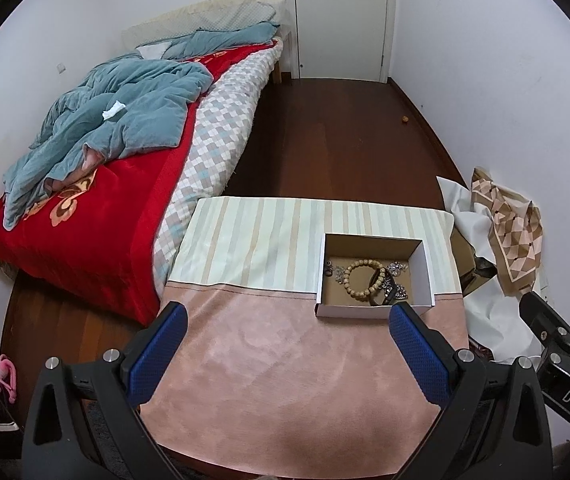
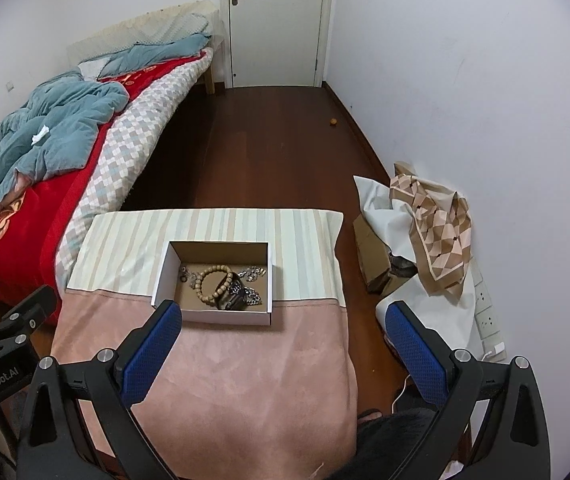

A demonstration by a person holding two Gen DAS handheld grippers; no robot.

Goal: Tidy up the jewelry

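1. Bedroom walls are white, and a cloth-covered tabletop fills the foreground of both views, pink on the near part and striped on the far part.
2. Left gripper hovers above the pink cloth with its jaws spread wide and nothing between them; its blue pads are well apart.
3. Right gripper hovers likewise, jaws spread and empty, with one blue pad over the cloth and the other past the tabletop's edge at 3 o'clock.
4. In the left wrist view, a white cardboard box sits at 1 o'clock from the jaws, across the seam of pink and striped cloth; in the right wrist view the box lies at 11 o'clock.
5. Inside the box lie a wooden bead bracelet, a dark band touching it, and silvery chain pieces spread around both.
6. Beside the tabletop at 3 o'clock, crumpled patterned paper rests on white wrapping and a brown carton.
7. A bed with a red cover and a rumpled blue quilt stands at 10 o'clock, across the dark wooden floor.
8. A white door closes the room at 12 o'clock.
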